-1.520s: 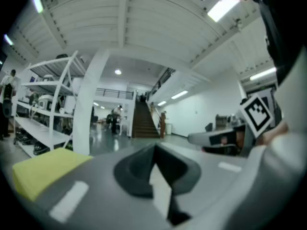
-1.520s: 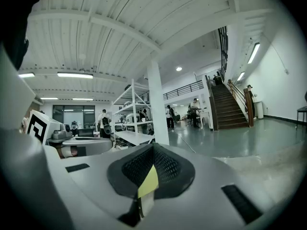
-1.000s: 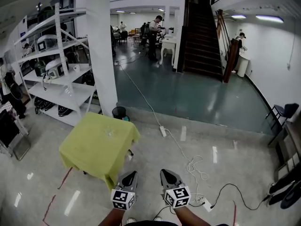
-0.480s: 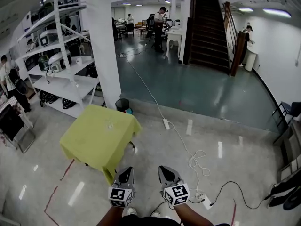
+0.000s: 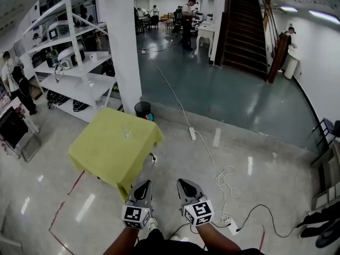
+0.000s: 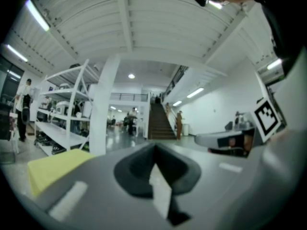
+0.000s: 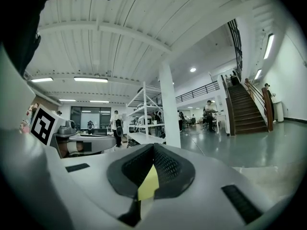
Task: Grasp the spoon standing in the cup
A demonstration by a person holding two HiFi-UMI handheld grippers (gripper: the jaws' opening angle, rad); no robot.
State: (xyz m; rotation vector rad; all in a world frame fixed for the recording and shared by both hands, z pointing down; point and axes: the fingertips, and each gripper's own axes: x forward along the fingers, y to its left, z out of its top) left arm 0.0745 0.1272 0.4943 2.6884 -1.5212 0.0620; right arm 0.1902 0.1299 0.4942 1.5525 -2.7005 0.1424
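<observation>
Spoon and cup were too far off to tell apart: in the head view the cup (image 5: 127, 134) was only a small clear glint, and no handle could be made out above it. It sat near the middle of the yellow-draped surface (image 5: 106, 155), left of centre in the frame. A white pillar (image 5: 125, 47) rose just behind it and white shelving (image 5: 74, 57) filled the upper left.

Both tools hung low at the bottom edge of the frame, side by side and well apart from the cup, which suggested the person was on the approach and not yet reaching. The left claw (image 5: 144, 185) was nearer the surface's front corner; the right claw (image 5: 183, 183) was just beside it, over bare glossy floor (image 5: 255, 142) where a white cable (image 5: 212, 166) trailed.

In the left gripper view the dark pads met at their tips with nothing held, and the yellow surface showed at the lower left of that frame. In the right gripper view the pads were likewise pressed together. A sliver of yellow showed through the slit below the tips, most likely the cloth beyond and not a held object. Carrying them closed looked like a travelling posture; whichever claw takes the spoon would need to part first. Because the cup looked clear and light, a careless nudge could tip it.
</observation>
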